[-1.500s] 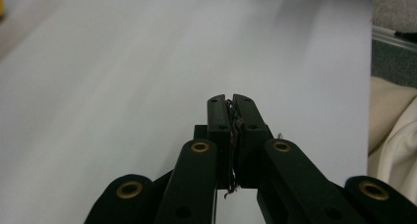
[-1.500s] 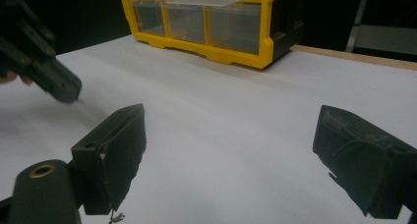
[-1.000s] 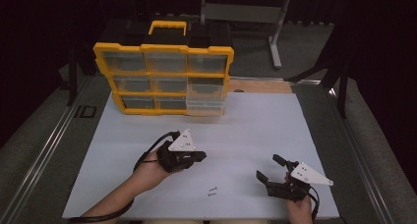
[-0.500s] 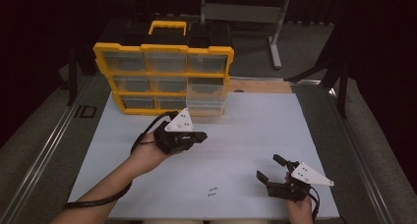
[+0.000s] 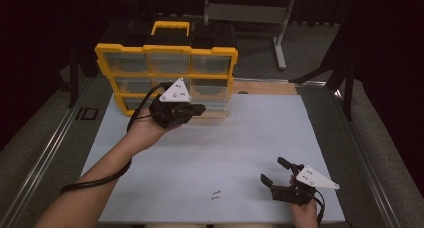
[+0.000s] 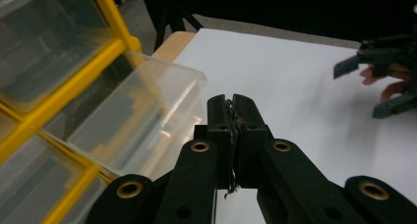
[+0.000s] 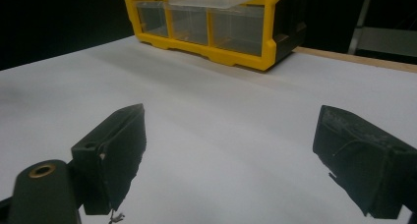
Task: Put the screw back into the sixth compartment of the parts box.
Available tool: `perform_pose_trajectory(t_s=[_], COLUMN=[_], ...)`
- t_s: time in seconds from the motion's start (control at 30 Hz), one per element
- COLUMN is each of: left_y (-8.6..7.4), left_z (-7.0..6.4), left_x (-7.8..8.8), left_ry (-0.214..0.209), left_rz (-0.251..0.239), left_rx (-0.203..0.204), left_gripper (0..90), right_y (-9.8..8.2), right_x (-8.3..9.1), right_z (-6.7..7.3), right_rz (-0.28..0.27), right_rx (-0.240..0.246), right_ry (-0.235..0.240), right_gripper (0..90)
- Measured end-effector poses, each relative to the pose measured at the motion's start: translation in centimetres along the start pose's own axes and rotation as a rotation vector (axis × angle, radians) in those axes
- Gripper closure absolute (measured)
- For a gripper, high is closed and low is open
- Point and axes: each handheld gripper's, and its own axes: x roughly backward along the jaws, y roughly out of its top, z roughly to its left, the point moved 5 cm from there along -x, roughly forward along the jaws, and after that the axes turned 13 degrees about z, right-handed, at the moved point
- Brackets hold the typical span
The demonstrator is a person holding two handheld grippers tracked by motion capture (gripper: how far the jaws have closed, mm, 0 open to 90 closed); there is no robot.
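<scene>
The left gripper point(image 5: 199, 109), jaws pressed together with nothing seen between them, is held up at the pulled-out clear drawer point(image 6: 142, 111) of the yellow organizer point(image 5: 167, 78). The right gripper point(image 5: 276, 172) rests low on the white table point(image 5: 260, 133), jaws spread, beside two small screws point(image 5: 216, 194).

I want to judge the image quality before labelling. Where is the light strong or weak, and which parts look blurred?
High view: the white table is evenly lit and the surroundings are nearly black. Left gripper view: the pulled-out clear drawer is soft, with pale glare streaks, while the left gripper looks sharp. Right gripper view: the near black jaws look slightly soft, and the yellow organizer is clearer.
</scene>
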Motion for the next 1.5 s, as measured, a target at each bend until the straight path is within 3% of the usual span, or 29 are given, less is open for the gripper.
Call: perform_pose_trajectory(t_s=[0.27, 0.53, 0.8, 1.37, 1.5], left_y=[1.6, 2.9, 3.6, 1.8, 1.6], left_z=[2.1, 4.8, 6.9, 7.2, 7.1], left_x=[-0.3, -0.8, -2.6, -7.0, -7.6], left_ry=[0.040, 0.074, 0.092, 0.038, 0.035], left_rz=[0.005, 0.000, 0.049, 0.158, 0.190], left_rx=[0.015, 0.072, 0.132, 0.201, 0.199], left_gripper=[88.5, 88.5, 88.5, 88.4, 88.3], right_y=[0.0, 0.0, 0.0, -0.1, -0.1], right_x=[0.0, 0.0, 0.0, 0.0, 0.0], right_z=[0.0, 0.0, 0.0, 0.0, 0.0], right_rz=[0.000, 0.000, 0.003, 0.001, 0.002], right_rx=[0.000, -0.001, -0.002, -0.002, -0.002], right_ry=[0.001, 0.003, 0.003, 0.009, 0.011], right_gripper=[12.6, 12.6, 12.6, 12.6, 12.6])
